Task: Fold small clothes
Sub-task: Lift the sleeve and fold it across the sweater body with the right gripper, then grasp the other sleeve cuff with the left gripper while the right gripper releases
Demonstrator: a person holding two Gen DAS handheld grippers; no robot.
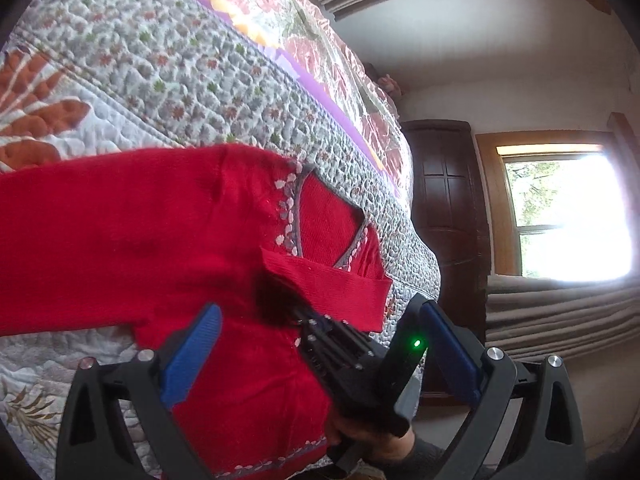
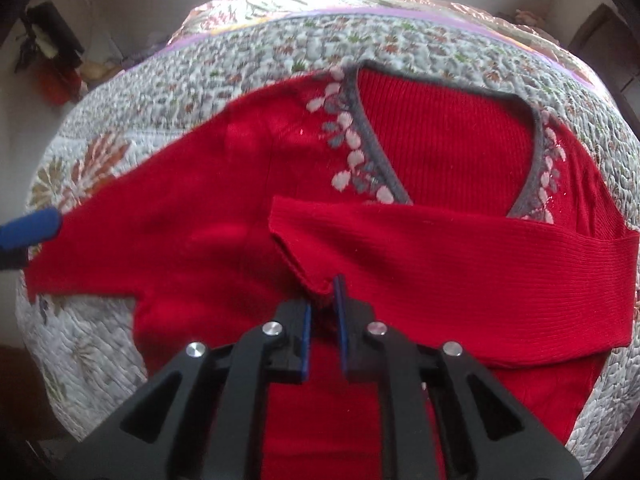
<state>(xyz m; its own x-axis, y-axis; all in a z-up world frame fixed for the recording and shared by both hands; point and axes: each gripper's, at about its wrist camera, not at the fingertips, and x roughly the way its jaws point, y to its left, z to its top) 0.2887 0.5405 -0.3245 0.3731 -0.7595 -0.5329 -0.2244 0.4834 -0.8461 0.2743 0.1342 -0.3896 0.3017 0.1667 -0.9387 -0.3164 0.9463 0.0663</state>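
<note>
A red knit sweater with a grey V-neck and pink-grey leaf trim lies face up on a quilted bed. Its right sleeve is folded across the chest. My right gripper is shut on that sleeve's cuff, low over the sweater's middle. The other sleeve stretches out flat to the left. My left gripper is open and holds nothing. It hovers beside the sweater's body, with the right gripper between its blue pads. One blue left finger shows at the outstretched sleeve's end.
The bed's edge drops off near the sweater's collar side. Beyond it stand a dark wooden door, a bright window and a bunched curtain. Folded floral bedding lies at the bed's far side. A hand grips the right tool.
</note>
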